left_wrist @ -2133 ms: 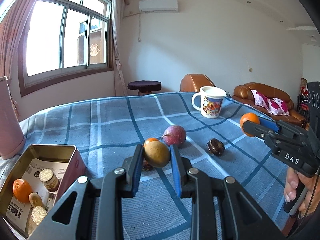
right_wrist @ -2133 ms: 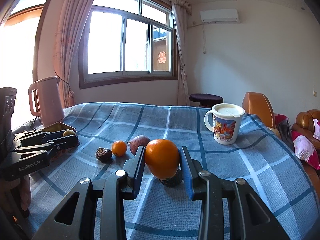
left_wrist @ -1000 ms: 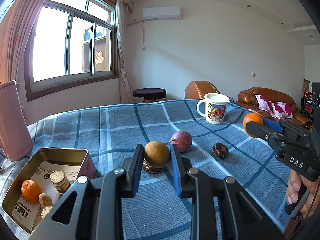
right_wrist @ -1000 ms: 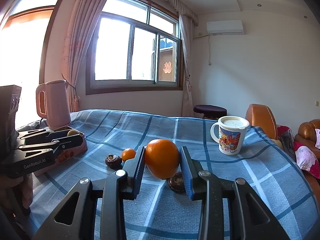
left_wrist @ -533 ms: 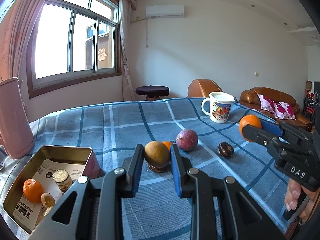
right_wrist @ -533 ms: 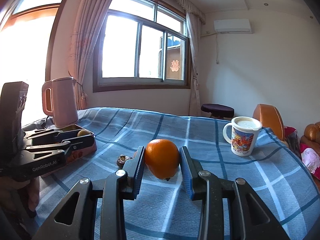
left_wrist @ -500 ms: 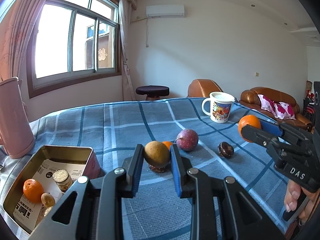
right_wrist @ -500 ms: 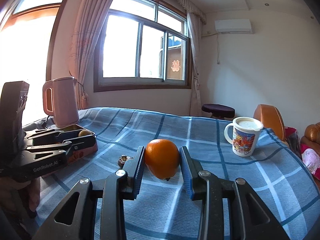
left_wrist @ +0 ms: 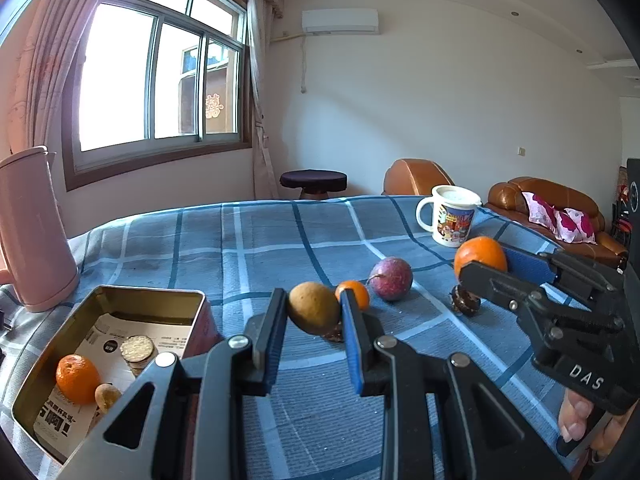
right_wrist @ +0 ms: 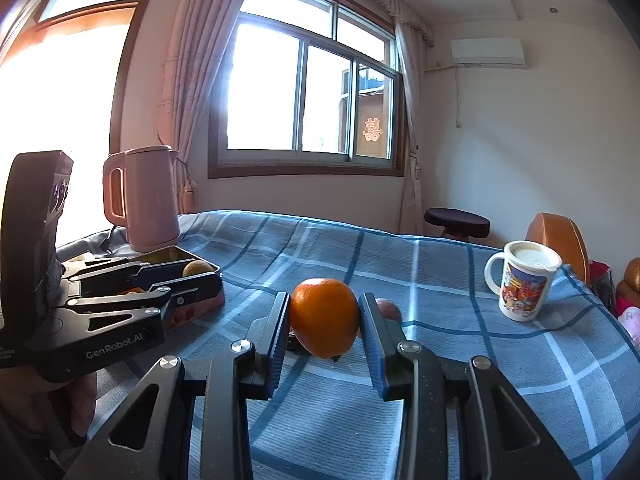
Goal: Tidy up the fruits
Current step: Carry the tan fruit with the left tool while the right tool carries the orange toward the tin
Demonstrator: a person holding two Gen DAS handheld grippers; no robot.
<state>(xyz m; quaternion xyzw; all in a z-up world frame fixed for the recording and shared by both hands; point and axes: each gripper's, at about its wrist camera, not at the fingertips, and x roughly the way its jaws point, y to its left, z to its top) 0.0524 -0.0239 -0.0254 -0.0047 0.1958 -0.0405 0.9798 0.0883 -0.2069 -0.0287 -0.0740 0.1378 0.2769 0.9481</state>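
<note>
In the left wrist view, a round yellow-brown fruit [left_wrist: 313, 307] is clamped between the blue pads of the left tool [left_wrist: 314, 330], held above the blue plaid cloth of the bench [left_wrist: 280, 248]. At about 8 o'clock from it, an open rectangular metal tin [left_wrist: 132, 300] is seen, with a small orange mandarin [left_wrist: 77, 373], a small tan fruit [left_wrist: 107, 397] and a round pale item lying on printed paper inside. Just beyond the right pad, a small orange fruit [left_wrist: 354, 293] is partly hidden, and a round purple passion fruit [left_wrist: 390, 278] lies beside it at 2 o'clock. A dark wrinkled fruit [left_wrist: 464, 303] rests farther toward 3 o'clock, under the right tool [left_wrist: 486, 260], which is clenched on a large orange [left_wrist: 479, 255]. A white printed mug [left_wrist: 450, 220] stands at 1 o'clock, and a pink kettle [left_wrist: 32, 232] at 9 o'clock.

In the right wrist view, the large orange [right_wrist: 324, 316] is gripped firmly between the pads of the right tool [right_wrist: 324, 330], clear of the cloth. The purple fruit [right_wrist: 388, 308] is glimpsed behind the right pad. At 9 o'clock, the left tool [right_wrist: 200, 276] is seen over the tin [right_wrist: 168, 256], closed on the yellow-brown fruit [right_wrist: 197, 268]. The kettle [right_wrist: 144, 200] stands at 10 o'clock and the mug [right_wrist: 524, 284] at 3 o'clock.
</note>
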